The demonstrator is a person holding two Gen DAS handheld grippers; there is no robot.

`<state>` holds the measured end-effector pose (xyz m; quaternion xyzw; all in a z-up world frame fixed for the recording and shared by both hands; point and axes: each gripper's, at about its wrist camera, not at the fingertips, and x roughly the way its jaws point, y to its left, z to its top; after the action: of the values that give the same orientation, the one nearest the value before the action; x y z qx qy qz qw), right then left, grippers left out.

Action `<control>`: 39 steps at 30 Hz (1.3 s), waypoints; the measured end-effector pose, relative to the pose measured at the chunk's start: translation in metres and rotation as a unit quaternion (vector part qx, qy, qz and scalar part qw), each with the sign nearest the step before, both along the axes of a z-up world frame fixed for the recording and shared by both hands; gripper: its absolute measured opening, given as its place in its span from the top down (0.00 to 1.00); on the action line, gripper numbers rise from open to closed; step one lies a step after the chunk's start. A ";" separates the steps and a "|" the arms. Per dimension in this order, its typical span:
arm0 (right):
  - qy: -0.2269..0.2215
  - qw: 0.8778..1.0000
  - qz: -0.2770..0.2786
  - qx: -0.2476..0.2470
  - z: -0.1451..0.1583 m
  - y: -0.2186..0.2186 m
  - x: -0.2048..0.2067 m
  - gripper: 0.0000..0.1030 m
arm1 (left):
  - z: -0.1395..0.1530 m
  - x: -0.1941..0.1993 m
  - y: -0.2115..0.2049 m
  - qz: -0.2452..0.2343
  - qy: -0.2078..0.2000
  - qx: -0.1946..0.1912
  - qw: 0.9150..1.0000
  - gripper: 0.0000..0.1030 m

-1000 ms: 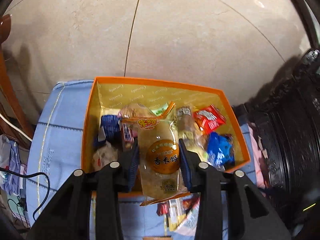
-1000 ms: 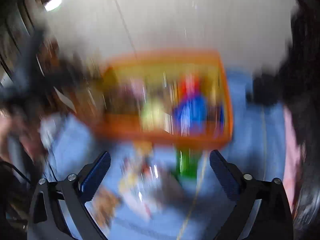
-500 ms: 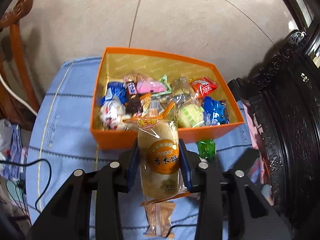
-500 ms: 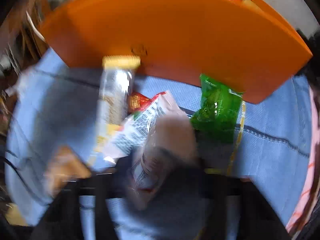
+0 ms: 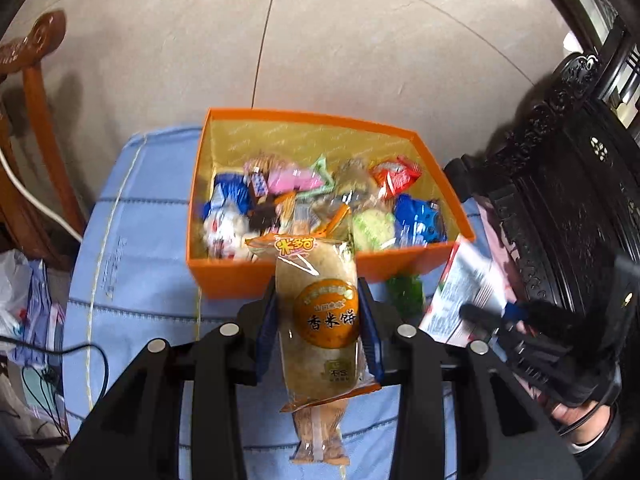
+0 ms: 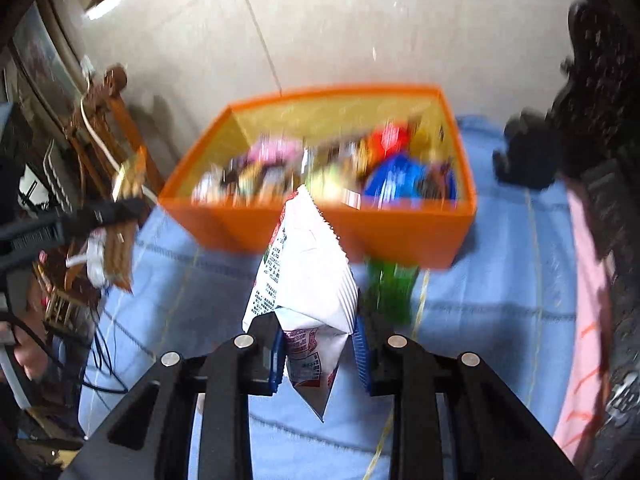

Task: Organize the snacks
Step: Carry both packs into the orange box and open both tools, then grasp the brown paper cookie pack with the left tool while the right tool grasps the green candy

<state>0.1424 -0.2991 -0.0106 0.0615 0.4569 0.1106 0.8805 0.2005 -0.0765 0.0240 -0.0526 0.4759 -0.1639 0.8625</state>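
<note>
My left gripper (image 5: 318,332) is shut on a clear rice cake packet (image 5: 320,280) with an orange round label, held just short of the front wall of the orange box (image 5: 224,280). The box holds several mixed snack packets. In the right wrist view, my right gripper (image 6: 320,354) is shut on a white snack packet (image 6: 304,272), which is raised above the blue cloth before the orange box (image 6: 400,240). A green packet (image 6: 390,292) lies on the cloth against the box front. A brown packet (image 5: 320,436) lies on the cloth under my left gripper.
The blue cloth (image 5: 140,280) covers the table. Dark carved furniture (image 5: 560,200) stands close on the right and a wooden chair (image 5: 36,80) on the left. Cables (image 5: 92,360) trail at the left edge. A person's hand (image 5: 576,420) holds the right gripper.
My right gripper dropped to the cloth, closed on the white packet and lifted it. My left gripper drew back from above the box to its near side, still holding the rice cake packet.
</note>
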 end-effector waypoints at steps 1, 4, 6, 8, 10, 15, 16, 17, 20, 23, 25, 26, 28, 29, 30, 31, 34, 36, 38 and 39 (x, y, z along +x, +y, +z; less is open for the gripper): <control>-0.009 1.000 -0.005 0.001 0.006 -0.001 0.006 0.73 | 0.004 0.005 -0.002 0.000 -0.003 -0.003 1.000 0.65; -0.042 0.999 -0.025 0.011 0.032 -0.006 0.034 0.73 | 0.017 0.022 -0.011 0.000 -0.017 -0.003 1.000 0.65; -0.059 0.998 -0.037 0.012 0.046 -0.005 0.053 0.72 | 0.023 0.037 -0.017 0.001 -0.022 -0.003 1.000 0.65; -0.069 0.996 -0.051 0.017 0.052 -0.010 0.073 0.65 | 0.025 0.059 -0.022 0.011 -0.022 0.001 1.000 0.65; -0.076 0.994 -0.073 0.016 0.054 -0.013 0.092 0.37 | 0.024 0.079 -0.025 0.028 -0.019 0.005 0.999 0.54; -0.085 0.990 -0.111 0.000 0.051 -0.021 0.091 0.18 | 0.025 0.090 -0.015 0.077 -0.054 0.042 0.995 0.05; -0.086 0.990 -0.112 -0.010 0.048 -0.021 0.085 0.13 | 0.022 0.089 -0.014 0.074 -0.051 0.051 0.995 0.05; -0.086 0.990 -0.114 -0.018 0.045 -0.021 0.079 0.09 | 0.018 0.087 -0.012 0.073 -0.045 0.056 0.995 0.05; -0.085 0.990 -0.112 -0.024 0.034 -0.023 0.061 0.05 | 0.004 0.078 -0.006 0.072 -0.024 0.061 0.995 0.05; -0.081 0.989 -0.120 -0.026 0.024 -0.025 0.041 0.04 | -0.007 0.057 0.002 0.067 -0.012 0.063 0.996 0.05; -0.077 0.990 -0.114 -0.022 0.016 -0.025 0.023 0.04 | -0.014 0.043 0.004 0.059 -0.006 0.069 0.996 0.05; -0.074 0.991 -0.112 -0.029 0.011 -0.024 0.012 0.04 | -0.017 0.036 0.003 0.055 -0.002 0.074 0.996 0.05; -0.063 0.992 -0.106 -0.038 0.000 -0.021 -0.005 0.04 | -0.033 0.013 0.002 0.041 0.016 0.082 0.996 0.05; -0.056 0.993 -0.102 -0.036 -0.007 -0.021 -0.014 0.04 | -0.041 0.001 0.001 0.034 0.026 0.085 0.996 0.05; -0.049 0.993 -0.100 -0.033 -0.014 -0.020 -0.021 0.04 | -0.050 -0.010 -0.001 0.027 0.035 0.089 0.995 0.05; -0.037 0.994 -0.098 -0.033 -0.024 -0.020 -0.030 0.04 | -0.060 -0.020 -0.003 0.022 0.047 0.094 0.994 0.05; -0.001 0.995 -0.094 -0.043 -0.048 -0.016 -0.048 0.04 | -0.089 -0.048 -0.011 0.002 0.083 0.106 0.991 0.05; 0.018 0.995 -0.093 -0.037 -0.058 -0.016 -0.059 0.04 | -0.104 -0.061 -0.017 -0.007 0.096 0.120 0.988 0.05; 0.027 0.995 -0.096 -0.029 -0.064 -0.017 -0.067 0.04 | -0.120 -0.072 -0.022 -0.009 0.115 0.124 0.986 0.05; 0.030 0.995 -0.096 -0.026 -0.065 -0.017 -0.071 0.04 | -0.125 -0.075 -0.022 -0.008 0.123 0.123 0.985 0.05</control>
<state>0.0712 -0.3157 -0.0758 0.0853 0.4778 0.0114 0.8742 0.1252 -0.0990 -0.1009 0.0380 0.5950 -0.1039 0.7961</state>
